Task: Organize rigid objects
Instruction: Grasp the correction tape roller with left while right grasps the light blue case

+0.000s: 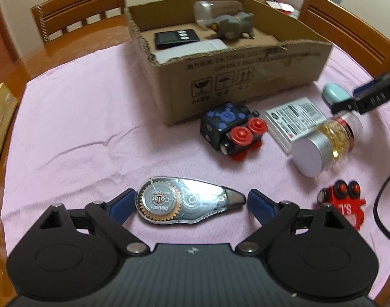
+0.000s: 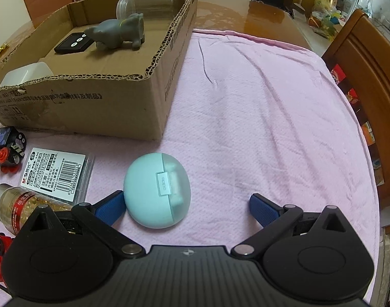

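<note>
My left gripper is open with its blue pads on either side of a clear correction tape dispenser lying on the pink cloth. My right gripper is open around a mint-green earbud case, whose left side sits at the left pad. The cardboard box stands behind; it also shows in the right wrist view. It holds a grey toy animal, a black timer, a clear jar and a white container.
On the cloth lie a black-and-red toy train, a flat labelled case, a bottle of gold capsules and a red toy. Wooden chairs stand around the table. A gold box is at far left.
</note>
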### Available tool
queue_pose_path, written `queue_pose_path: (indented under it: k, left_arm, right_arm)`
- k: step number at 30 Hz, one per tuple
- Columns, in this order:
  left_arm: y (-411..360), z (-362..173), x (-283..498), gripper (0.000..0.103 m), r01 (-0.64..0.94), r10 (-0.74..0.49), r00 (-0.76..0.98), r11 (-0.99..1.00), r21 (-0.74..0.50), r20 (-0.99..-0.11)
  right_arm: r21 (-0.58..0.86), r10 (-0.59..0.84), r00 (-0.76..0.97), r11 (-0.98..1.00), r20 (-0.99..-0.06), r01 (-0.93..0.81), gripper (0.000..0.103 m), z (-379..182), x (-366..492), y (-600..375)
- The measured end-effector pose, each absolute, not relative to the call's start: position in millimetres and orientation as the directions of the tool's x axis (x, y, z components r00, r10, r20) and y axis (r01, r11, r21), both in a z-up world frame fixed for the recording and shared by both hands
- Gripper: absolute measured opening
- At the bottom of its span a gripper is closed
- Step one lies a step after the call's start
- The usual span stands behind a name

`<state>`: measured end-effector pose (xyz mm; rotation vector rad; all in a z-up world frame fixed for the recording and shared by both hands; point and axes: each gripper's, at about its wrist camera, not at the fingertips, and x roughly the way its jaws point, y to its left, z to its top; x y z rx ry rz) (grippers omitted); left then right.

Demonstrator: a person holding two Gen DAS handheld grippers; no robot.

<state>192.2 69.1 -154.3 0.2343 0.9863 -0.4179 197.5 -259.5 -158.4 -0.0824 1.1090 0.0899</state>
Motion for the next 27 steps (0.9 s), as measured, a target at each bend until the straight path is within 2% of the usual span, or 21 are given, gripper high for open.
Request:
queue_pose_path:
  k: [6, 23, 25, 27]
  left_arm:
    - [70.7, -154.0, 195.0, 0.095, 0.476, -0.248, 0.469, 0.88, 0.005, -0.848]
    - [65.6, -153.6, 195.5, 0.096, 0.432, -0.214, 0.467, 0.902, 0.01, -0.858]
    - [66.1, -153.7, 195.1, 0.096, 0.427, -0.213, 0.468, 0.904, 0.009, -0.858]
    - [66.0, -153.4, 195.7, 0.096, 0.423, -0.209, 0.466, 0.906, 0.01, -0.86]
  right_arm:
    - [-0.021, 0.05, 0.43, 0.987, -0.901, -0.158, 0.103, -158.4, 201.3, -255.6]
    - [-0.016, 0.104, 0.438, 0.965, -0.893, -0.262, 0.103, -158.9, 207.1, -241.1]
    - [-0.016, 0.113, 0.437, 0.96, -0.892, -0.281, 0.096, -156.8, 205.6, -242.3]
    - [-0.017, 0.122, 0.438, 0.954, -0.891, -0.3, 0.083, -152.5, 202.7, -243.6]
